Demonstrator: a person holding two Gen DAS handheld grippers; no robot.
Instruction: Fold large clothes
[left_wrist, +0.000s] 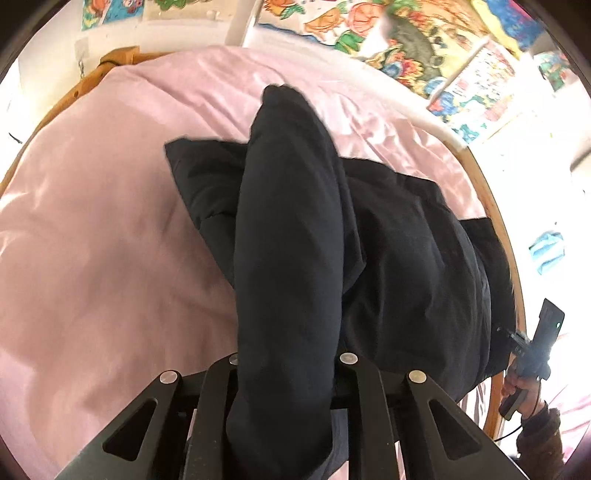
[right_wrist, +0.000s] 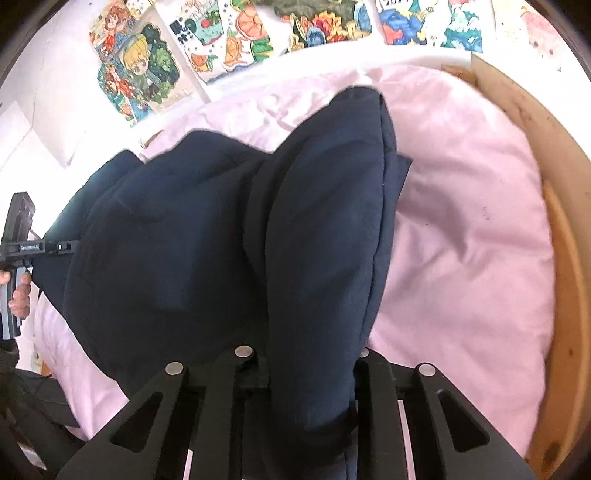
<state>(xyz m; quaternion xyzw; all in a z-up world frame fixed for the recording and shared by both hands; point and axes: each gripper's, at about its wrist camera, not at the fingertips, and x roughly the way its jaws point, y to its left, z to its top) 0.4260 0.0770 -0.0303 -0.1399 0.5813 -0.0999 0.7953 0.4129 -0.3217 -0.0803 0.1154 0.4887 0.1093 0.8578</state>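
Observation:
A large dark navy padded jacket (left_wrist: 406, 258) lies on a pink bed cover (left_wrist: 92, 240). My left gripper (left_wrist: 288, 373) is shut on a thick fold of the jacket, which drapes over its fingers and hides the tips. My right gripper (right_wrist: 306, 369) is shut on another fold of the same jacket (right_wrist: 166, 240), which also covers its fingertips. Each gripper holds one side, lifted above the bed. The right gripper shows at the right edge of the left wrist view (left_wrist: 532, 350); the left gripper shows at the left edge of the right wrist view (right_wrist: 22, 247).
The pink cover (right_wrist: 461, 240) spreads over a bed with a wooden frame (right_wrist: 565, 258). The wooden rail (left_wrist: 506, 240) runs along the bed's side. Colourful drawings (right_wrist: 147, 74) hang on the white wall behind the bed.

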